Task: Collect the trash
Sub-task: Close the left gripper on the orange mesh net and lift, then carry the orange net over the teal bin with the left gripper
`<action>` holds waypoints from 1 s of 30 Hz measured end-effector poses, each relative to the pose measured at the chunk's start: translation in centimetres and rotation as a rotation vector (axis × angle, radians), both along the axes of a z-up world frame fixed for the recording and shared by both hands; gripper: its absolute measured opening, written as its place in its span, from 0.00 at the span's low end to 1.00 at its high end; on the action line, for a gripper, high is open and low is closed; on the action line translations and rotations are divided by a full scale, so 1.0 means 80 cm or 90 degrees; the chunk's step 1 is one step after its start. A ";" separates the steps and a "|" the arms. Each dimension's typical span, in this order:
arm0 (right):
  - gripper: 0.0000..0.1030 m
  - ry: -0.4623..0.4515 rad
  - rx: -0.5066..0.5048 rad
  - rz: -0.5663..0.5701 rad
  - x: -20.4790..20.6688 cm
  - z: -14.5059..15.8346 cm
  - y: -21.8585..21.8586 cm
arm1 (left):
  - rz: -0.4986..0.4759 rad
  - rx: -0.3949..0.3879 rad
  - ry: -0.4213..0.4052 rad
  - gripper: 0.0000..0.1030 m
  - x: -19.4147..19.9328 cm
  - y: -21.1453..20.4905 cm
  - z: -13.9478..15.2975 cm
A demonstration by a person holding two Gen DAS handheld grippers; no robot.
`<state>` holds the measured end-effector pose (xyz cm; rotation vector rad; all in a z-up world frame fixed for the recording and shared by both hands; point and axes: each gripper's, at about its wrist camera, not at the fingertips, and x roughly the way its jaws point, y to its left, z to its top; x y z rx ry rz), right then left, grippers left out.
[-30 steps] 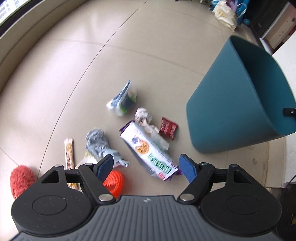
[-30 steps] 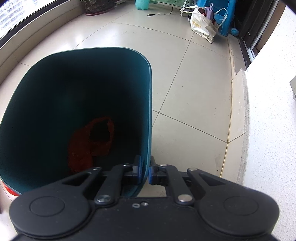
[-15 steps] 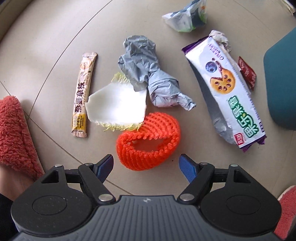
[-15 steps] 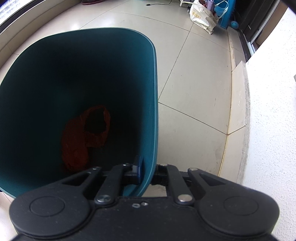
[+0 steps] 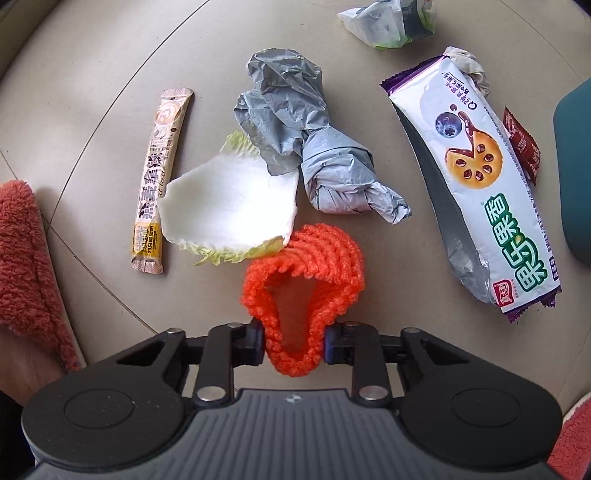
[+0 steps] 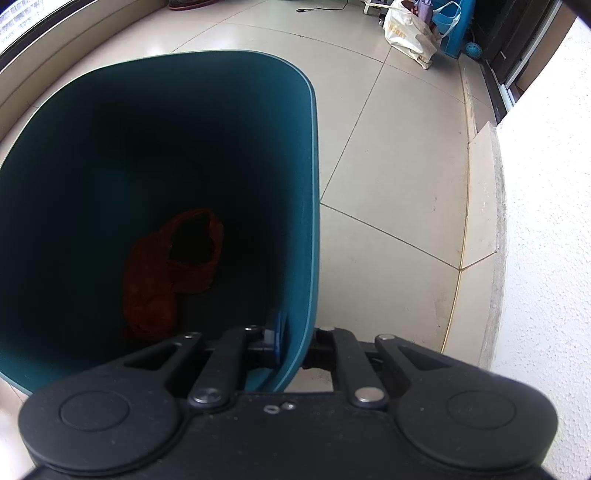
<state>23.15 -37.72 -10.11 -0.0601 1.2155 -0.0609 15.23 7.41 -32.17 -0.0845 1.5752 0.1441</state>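
Note:
An orange foam net sleeve [image 5: 306,280] lies on the tiled floor, and my left gripper [image 5: 294,343] is closing on its near end, its pads pressing both sides. Around it lie a cabbage leaf [image 5: 229,210], a crumpled grey bag [image 5: 306,147], a beige sachet stick [image 5: 159,173], a long biscuit wrapper [image 5: 476,181], a small red packet [image 5: 522,144] and a clear wrapper [image 5: 388,22]. My right gripper [image 6: 295,343] is shut on the right wall of the teal bin [image 6: 306,192]. A reddish bag [image 6: 166,273] lies at the bin's bottom.
The teal bin's side [image 5: 576,177] stands just right of the trash. Red fuzzy slippers sit at the left edge [image 5: 22,258] and bottom right corner [image 5: 572,439]. In the right wrist view a white wall [image 6: 546,221] rises on the right, and bags [image 6: 410,33] stand far back.
The left gripper dropped toward the floor over the trash, then its jaws came in from wide apart onto the orange net sleeve. The right gripper kept its hold on the bin wall.

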 end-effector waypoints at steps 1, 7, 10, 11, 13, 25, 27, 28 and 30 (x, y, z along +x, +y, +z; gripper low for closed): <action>0.08 -0.002 0.002 0.001 -0.001 0.000 -0.002 | 0.007 -0.002 -0.003 0.15 -0.001 -0.004 0.008; 0.08 -0.014 0.009 0.009 -0.010 0.000 -0.007 | 0.016 -0.028 -0.024 0.10 -0.017 -0.020 0.059; 0.08 -0.017 0.017 0.009 -0.014 -0.001 -0.012 | 0.011 -0.047 -0.041 0.10 -0.018 -0.033 0.100; 0.08 -0.018 0.020 0.009 -0.015 -0.001 -0.013 | 0.007 -0.055 -0.047 0.10 -0.018 -0.038 0.112; 0.08 -0.020 0.024 0.009 -0.016 -0.001 -0.016 | -0.010 -0.071 -0.062 0.10 -0.015 -0.049 0.141; 0.08 -0.024 0.037 0.006 -0.020 -0.002 -0.029 | -0.132 -0.126 -0.178 0.10 0.018 -0.159 0.305; 0.08 -0.024 0.037 0.005 -0.020 -0.002 -0.029 | -0.152 -0.130 -0.199 0.10 0.021 -0.178 0.328; 0.08 -0.024 0.037 0.006 -0.020 -0.003 -0.030 | -0.163 -0.134 -0.208 0.10 0.023 -0.188 0.340; 0.08 -0.024 0.037 0.005 -0.020 -0.003 -0.031 | -0.184 -0.142 -0.224 0.10 0.029 -0.208 0.357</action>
